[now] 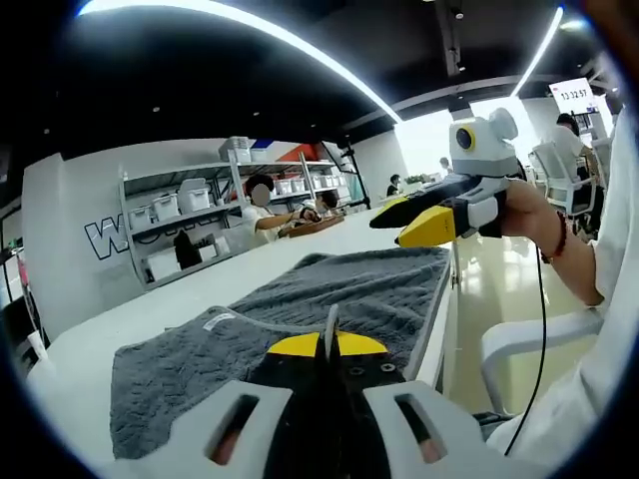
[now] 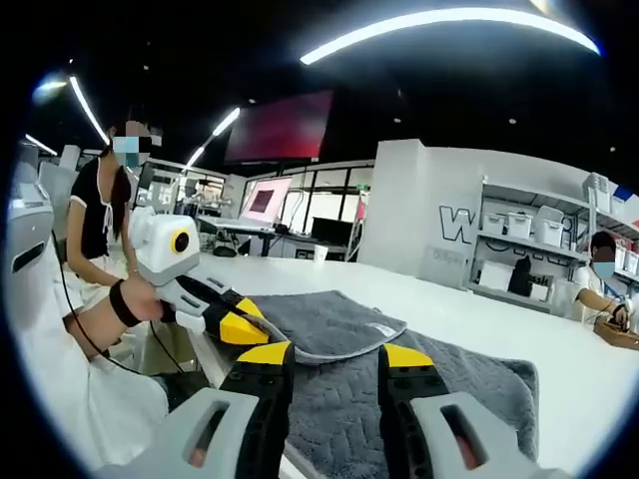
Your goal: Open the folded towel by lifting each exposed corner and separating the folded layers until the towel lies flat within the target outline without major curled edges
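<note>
A dark grey towel (image 1: 349,284) lies on the white table (image 1: 150,309) along its near edge. In the right gripper view an upper folded layer (image 2: 334,321) with a white label rests on the lower layer (image 2: 469,384). My left gripper (image 1: 326,344) is shut, with a thin sliver of towel edge pinched between its yellow tips. It enters the right gripper view from the left, where the left gripper (image 2: 243,327) sits at the folded layer's near edge. My right gripper (image 2: 334,356) is open over the towel. Seen from the left, the right gripper (image 1: 414,222) hovers above the towel's far end.
Shelves (image 1: 190,215) with white bins stand behind the table, and people (image 1: 262,205) sit at its far end. A person (image 2: 105,215) stands beside the table edge. A white chair (image 1: 539,344) is off the table's side. Bare tabletop (image 2: 479,304) stretches beyond the towel.
</note>
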`<state>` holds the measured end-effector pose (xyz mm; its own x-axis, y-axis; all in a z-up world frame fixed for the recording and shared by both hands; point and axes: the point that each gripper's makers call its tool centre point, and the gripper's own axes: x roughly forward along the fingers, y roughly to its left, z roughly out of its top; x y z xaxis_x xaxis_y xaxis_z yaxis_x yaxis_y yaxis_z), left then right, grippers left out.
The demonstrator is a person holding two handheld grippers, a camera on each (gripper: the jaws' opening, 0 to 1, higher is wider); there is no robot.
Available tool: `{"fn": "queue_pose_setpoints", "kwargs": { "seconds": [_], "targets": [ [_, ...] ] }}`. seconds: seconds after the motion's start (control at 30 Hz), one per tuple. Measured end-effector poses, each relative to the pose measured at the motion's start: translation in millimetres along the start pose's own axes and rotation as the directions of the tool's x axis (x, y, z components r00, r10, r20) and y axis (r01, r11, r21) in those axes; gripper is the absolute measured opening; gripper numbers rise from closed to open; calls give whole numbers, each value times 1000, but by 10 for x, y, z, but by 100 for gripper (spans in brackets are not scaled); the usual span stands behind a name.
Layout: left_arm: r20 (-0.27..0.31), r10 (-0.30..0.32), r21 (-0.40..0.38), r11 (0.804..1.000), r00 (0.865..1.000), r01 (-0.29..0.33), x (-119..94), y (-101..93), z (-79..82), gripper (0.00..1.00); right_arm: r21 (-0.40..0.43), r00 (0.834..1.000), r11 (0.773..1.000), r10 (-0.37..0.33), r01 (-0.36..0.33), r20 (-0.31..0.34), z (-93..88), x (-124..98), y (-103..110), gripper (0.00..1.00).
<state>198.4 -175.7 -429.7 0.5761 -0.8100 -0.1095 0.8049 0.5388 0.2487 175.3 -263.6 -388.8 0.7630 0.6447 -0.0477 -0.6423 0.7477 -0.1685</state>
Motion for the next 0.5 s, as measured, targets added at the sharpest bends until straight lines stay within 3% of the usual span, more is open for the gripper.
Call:
{"fn": "queue_pose_setpoints", "kwargs": {
  "seconds": [0.5],
  "targets": [
    [37,38,-20,999,999,-37,-133,146,71,3,-5,1000,1000,17,-17,-9,87,159,42,29]
  ]
}}
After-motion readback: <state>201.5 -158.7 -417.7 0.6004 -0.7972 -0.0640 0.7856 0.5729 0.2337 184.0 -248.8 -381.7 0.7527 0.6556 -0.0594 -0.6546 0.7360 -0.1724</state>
